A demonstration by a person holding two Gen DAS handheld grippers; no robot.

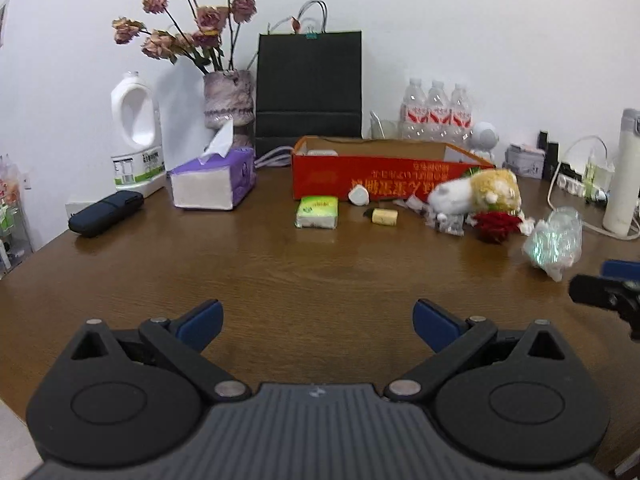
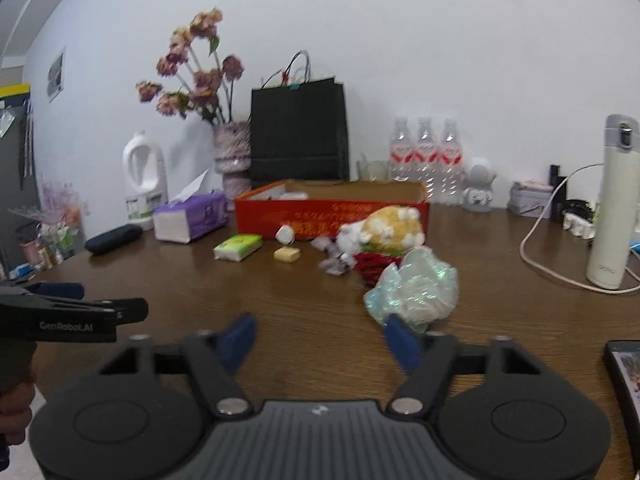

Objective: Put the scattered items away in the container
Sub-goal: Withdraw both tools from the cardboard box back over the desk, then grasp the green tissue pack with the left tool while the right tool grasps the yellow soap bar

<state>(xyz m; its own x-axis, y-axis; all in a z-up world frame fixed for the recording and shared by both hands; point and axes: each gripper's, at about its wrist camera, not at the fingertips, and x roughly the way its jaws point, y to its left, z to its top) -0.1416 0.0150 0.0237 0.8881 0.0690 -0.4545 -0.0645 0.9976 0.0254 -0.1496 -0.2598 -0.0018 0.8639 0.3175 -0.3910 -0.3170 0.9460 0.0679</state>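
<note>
Beside the red box, along its front wall, the scattered items are lying on the surface. Both the left gripper and right gripper are holding fingers spread, pinching nothing. The crinkly bag is likely slipping if squeezed. The tissue pack is lying flat, its long axis running roughly parallel to that wall.

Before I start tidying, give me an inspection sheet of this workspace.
Surface: brown wooden table.
Job's things: red cardboard box, open; in front of it a green tissue pack, plush toy, red flower, crumpled plastic bag.
Clutter: purple tissue box, detergent jug, black paper bag, water bottles, thermos.
Grippers: left gripper and right gripper both open, empty.
Cables: white cable beside the thermos.
Surroundings: white wall.
</note>
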